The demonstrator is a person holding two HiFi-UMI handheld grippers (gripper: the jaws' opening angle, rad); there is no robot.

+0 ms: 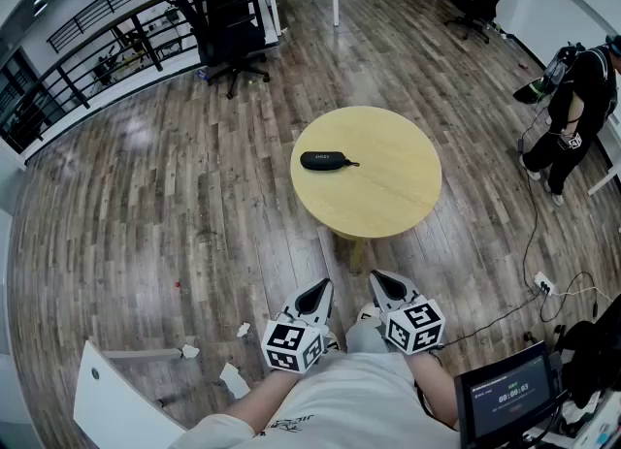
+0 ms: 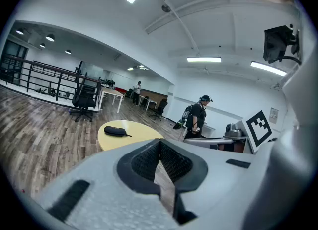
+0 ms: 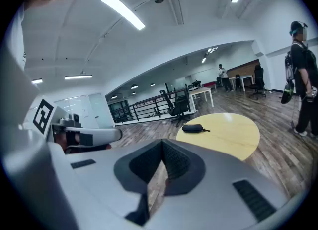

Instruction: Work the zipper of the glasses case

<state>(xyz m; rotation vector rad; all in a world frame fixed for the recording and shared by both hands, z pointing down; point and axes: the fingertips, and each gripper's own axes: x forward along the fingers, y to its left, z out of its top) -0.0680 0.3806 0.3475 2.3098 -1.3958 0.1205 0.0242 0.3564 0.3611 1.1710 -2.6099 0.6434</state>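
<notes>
Left tool (image 1: 320, 290) and right tool (image 1: 380, 284) are clenched empty, well apart from the glasses case (image 1: 325, 160).

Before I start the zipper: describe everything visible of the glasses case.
The glasses case is black, elongated and rounded, seemingly fabric, lying flat on the round yellow table, near its left edge in the head view. A short pull tab sticks out of its right end. It looks closed; the zipper is too small to see. Only the table touches it.
</notes>
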